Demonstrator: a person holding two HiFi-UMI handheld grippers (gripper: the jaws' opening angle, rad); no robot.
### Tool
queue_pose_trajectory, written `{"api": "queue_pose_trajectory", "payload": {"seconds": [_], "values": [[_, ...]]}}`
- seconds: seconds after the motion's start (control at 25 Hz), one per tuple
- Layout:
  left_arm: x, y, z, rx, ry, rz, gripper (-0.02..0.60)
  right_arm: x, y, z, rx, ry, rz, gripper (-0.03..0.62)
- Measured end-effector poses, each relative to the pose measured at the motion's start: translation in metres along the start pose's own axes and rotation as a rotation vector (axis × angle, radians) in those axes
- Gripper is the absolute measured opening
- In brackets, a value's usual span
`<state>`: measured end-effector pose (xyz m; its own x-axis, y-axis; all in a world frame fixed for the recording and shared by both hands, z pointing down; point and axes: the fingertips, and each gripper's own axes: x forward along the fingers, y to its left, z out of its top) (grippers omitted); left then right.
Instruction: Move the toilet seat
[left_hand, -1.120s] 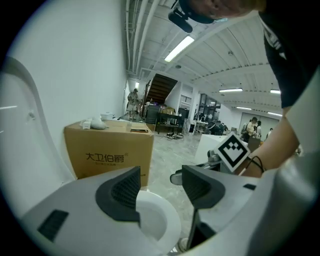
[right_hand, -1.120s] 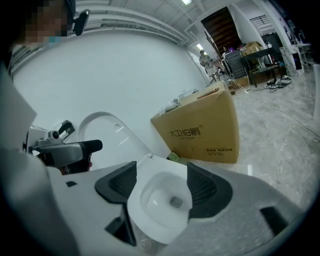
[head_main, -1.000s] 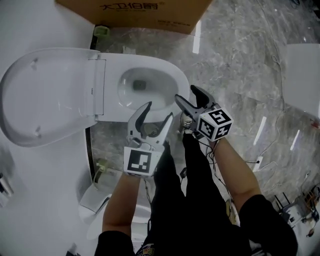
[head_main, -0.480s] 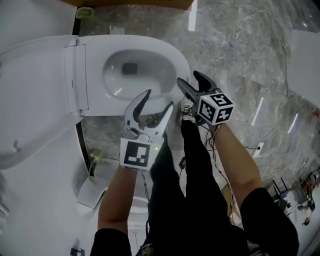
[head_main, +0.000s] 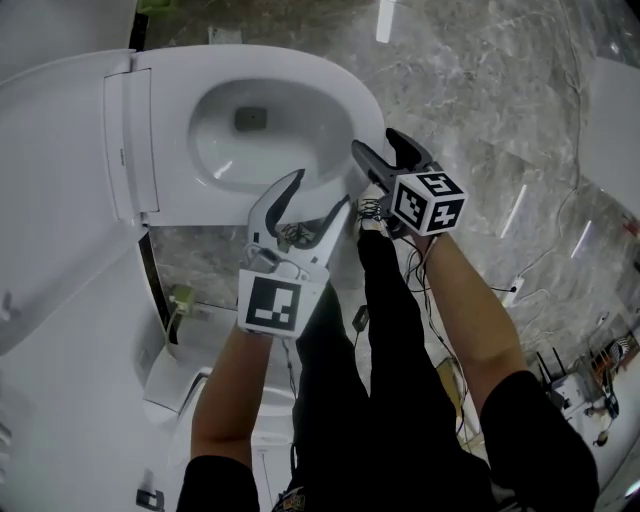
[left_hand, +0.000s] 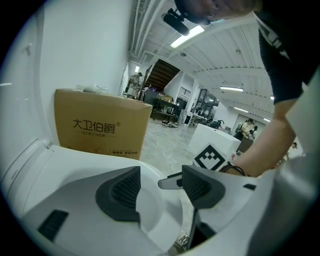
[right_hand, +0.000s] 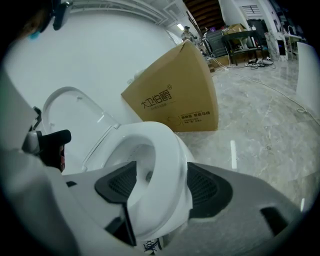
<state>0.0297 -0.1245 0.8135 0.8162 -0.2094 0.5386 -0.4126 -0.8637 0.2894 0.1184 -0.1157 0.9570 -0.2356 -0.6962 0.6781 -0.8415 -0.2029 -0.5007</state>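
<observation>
The toilet seat (head_main: 345, 95) lies flat on the bowl, with the lid (head_main: 50, 200) raised behind it. The right gripper (head_main: 375, 142) straddles the seat's front edge, jaws wide and not clamped. The left gripper (head_main: 322, 190), jaws spread and empty, hovers just beside that edge.

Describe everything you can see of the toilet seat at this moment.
The toilet seat is a glossy white oval ring, plastic by its look, lying flat on the bowl with the lid raised behind it. Its front edge sits between the right gripper's open jaws, one inside the ring, one outside; contact cannot be judged. The left gripper hovers open nearby.
</observation>
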Motion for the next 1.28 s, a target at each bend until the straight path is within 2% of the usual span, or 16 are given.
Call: {"api": "queue_pose_trajectory", "payload": {"seconds": [0.2,0.4,0.56,0.68,1.0,1.28], "values": [[0.005,0.002,-0.009,-0.022,0.009,0.003,0.243,0.009,0.000,-0.007,-0.021,0.013,-0.018,0.317],[0.004,0.000,-0.015,-0.035,0.009,0.007,0.244,0.008,0.000,-0.007,0.003,0.029,-0.019,0.304],[0.001,-0.007,-0.014,-0.023,0.009,-0.004,0.244,0.003,0.001,-0.003,0.032,0.043,-0.012,0.278],[-0.003,-0.014,-0.012,-0.017,0.009,-0.018,0.243,-0.005,0.007,0.004,0.036,0.038,0.001,0.282],[-0.015,-0.037,0.010,0.007,-0.019,-0.043,0.244,-0.034,0.029,0.026,0.067,0.020,0.041,0.282],[-0.031,-0.055,0.033,0.035,-0.035,-0.046,0.244,-0.072,0.066,0.061,0.078,-0.031,0.122,0.278]]}}
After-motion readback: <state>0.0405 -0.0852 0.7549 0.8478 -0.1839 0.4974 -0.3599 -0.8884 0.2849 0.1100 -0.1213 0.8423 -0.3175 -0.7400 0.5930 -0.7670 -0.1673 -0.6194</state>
